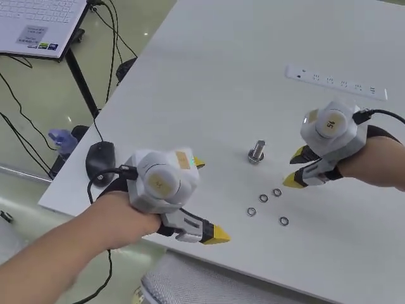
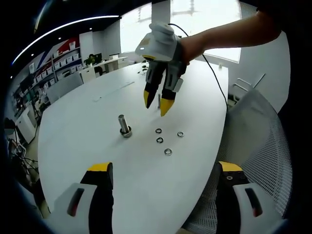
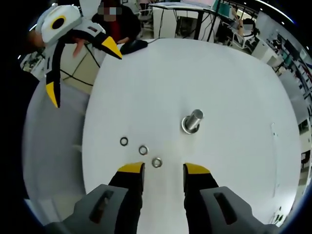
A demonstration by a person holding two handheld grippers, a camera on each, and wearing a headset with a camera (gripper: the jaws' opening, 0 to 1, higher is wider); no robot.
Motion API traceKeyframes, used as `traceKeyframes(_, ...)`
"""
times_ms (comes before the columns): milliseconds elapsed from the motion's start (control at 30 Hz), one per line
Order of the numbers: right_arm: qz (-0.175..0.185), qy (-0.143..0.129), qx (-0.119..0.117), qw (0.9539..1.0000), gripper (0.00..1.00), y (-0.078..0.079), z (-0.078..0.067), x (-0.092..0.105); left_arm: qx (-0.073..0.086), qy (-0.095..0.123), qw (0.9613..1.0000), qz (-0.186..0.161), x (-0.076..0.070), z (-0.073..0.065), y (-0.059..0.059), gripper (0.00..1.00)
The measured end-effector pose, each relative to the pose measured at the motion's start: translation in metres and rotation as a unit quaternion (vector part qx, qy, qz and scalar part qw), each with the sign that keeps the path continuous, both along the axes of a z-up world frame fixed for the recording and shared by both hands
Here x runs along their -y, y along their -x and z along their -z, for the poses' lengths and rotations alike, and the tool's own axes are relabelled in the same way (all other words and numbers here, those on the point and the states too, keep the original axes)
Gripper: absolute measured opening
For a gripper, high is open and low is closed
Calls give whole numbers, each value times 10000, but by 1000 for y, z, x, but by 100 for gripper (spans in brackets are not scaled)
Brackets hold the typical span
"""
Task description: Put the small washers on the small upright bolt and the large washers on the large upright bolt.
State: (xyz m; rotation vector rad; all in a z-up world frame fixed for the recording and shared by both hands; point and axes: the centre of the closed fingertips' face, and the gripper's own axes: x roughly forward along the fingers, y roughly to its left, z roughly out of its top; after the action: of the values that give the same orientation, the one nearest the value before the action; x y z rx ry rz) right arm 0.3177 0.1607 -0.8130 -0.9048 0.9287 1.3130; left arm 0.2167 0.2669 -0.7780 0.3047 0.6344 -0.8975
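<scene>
Two handheld grippers hover over a white table. The head view counts one upright bolt near the table's middle and four washers lying loose just in front of it, none on the bolt. It also takes in a power strip, a mouse and a laptop. The left gripper, at the near edge, has its jaws spread wide and holds nothing. The right gripper, beside the washers, is partly open and also empty. The left gripper view gives the same four washers and a mesh chair. The right gripper view counts three washers, close ahead of its jaws.
</scene>
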Motion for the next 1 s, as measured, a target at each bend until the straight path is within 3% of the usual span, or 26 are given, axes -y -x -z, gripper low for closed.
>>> traceKeyframes(267,38,-8,42,10000,32,8,7,2,-48,48,10000,-2,1,1,1,88)
traceKeyframes(500,42,26,21,10000,32,10,23,2,-56,74,9999,39,3,3,2,88)
traceKeyframes(700,49,165,26,9998,30,4,44,2,-67,28,9999,107,2,5,1,88)
traceKeyframes(1000,-18,338,23,9994,29,5,55,1,-92,42,9999,137,3,8,0,87)
